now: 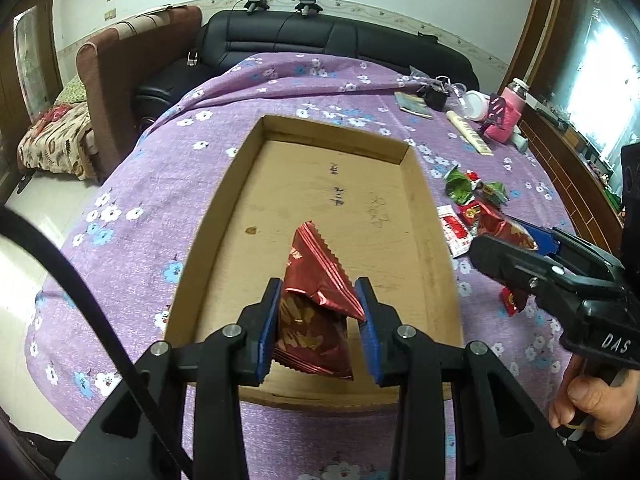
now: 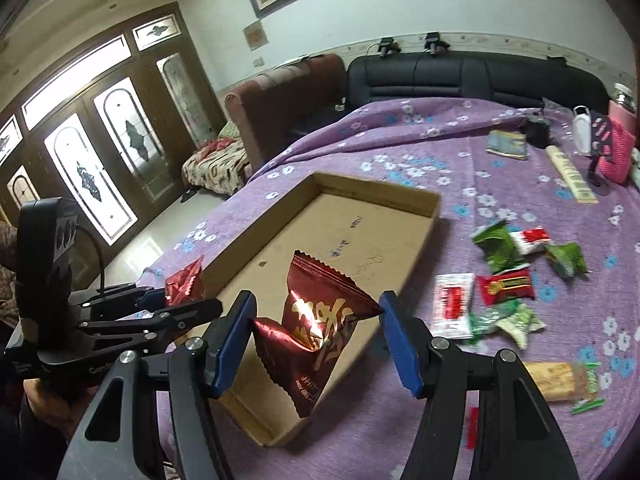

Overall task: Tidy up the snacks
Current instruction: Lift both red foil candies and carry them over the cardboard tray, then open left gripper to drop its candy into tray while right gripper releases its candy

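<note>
A shallow cardboard tray (image 1: pixel 224 216) (image 2: pixel 400 194) lies on the purple flowered cloth; its brown floor shows pen marks and a stain. My left gripper (image 1: pixel 318 300) hangs over the tray's near end, shut on a dark red snack packet (image 1: pixel 316 280). My right gripper (image 2: pixel 318 300) hovers over the tray's near right edge, shut on a second dark red packet with gold characters (image 2: pixel 320 320). Each wrist view also shows the other gripper with its packet: the right gripper (image 1: pixel 508 240) at the tray's right, the left gripper (image 2: pixel 186 296) at its left. Loose green, red and white packets (image 1: pixel 464 190) (image 2: pixel 504 284) lie right of the tray.
A wrapped wafer bar (image 2: pixel 560 380) lies near the front right. At the back right stand a pink bottle (image 1: pixel 512 108), a white container (image 2: pixel 582 134), a booklet (image 1: pixel 414 105) and a pale stick (image 1: pixel 470 134). A black sofa (image 1: pixel 320 36) and a brown armchair (image 1: pixel 120 64) lie beyond the table.
</note>
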`<state>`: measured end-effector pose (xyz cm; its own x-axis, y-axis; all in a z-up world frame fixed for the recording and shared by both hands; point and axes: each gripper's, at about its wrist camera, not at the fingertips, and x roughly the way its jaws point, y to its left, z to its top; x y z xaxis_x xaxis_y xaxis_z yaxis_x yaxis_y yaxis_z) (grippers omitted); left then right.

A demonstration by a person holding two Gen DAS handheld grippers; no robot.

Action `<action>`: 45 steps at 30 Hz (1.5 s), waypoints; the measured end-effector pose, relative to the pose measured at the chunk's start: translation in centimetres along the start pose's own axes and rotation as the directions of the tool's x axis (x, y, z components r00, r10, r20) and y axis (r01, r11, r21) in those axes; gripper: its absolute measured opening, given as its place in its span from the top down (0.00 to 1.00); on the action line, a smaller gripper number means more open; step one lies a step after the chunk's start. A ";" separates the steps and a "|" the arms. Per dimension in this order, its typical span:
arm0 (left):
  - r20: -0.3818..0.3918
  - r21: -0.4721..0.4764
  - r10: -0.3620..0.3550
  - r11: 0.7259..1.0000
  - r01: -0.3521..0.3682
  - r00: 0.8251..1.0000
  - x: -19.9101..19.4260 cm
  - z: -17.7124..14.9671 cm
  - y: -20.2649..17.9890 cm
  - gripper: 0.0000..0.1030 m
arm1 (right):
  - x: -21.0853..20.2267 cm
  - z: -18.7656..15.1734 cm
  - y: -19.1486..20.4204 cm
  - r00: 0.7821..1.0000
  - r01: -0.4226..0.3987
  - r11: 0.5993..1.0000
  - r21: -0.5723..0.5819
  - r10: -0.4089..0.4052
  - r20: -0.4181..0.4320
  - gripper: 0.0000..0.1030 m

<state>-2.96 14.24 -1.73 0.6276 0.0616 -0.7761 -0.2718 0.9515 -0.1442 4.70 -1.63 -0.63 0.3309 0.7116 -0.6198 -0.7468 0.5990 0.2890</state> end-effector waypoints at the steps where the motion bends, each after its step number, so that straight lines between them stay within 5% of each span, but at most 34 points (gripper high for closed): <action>1: -0.004 -0.003 0.004 1.000 -0.004 1.000 0.2 0.0 0.2 0.63 | 0.4 0.1 0.3 1.000 -0.005 1.000 -0.006 0.005 -0.007 0.39; 15: -0.052 -0.011 0.046 0.999 -0.047 0.998 2.6 0.3 1.3 0.63 | 5.8 0.5 1.4 0.994 -0.037 0.998 -0.050 0.031 -0.104 0.39; 30: -0.123 -0.012 0.106 0.994 -0.108 0.987 5.1 -0.1 2.2 0.62 | 9.1 0.1 1.6 0.979 0.012 0.992 -0.124 -0.037 -0.200 0.38; 39: -0.129 -0.026 0.168 0.985 -0.173 0.977 5.1 -0.3 2.8 0.32 | 9.3 0.1 1.3 0.976 0.036 0.992 -0.125 -0.062 -0.208 0.34; 45: -0.093 -0.017 0.181 0.983 -0.183 0.979 3.7 0.1 2.3 0.20 | 6.9 1.0 1.2 0.987 0.024 0.995 -0.096 -0.039 -0.153 0.28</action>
<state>-1.18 16.70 -4.91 0.4974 0.2042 -0.8431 -0.3946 0.9188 -0.0103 6.67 4.34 -3.89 0.2677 0.6232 -0.7348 -0.7906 0.5779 0.2022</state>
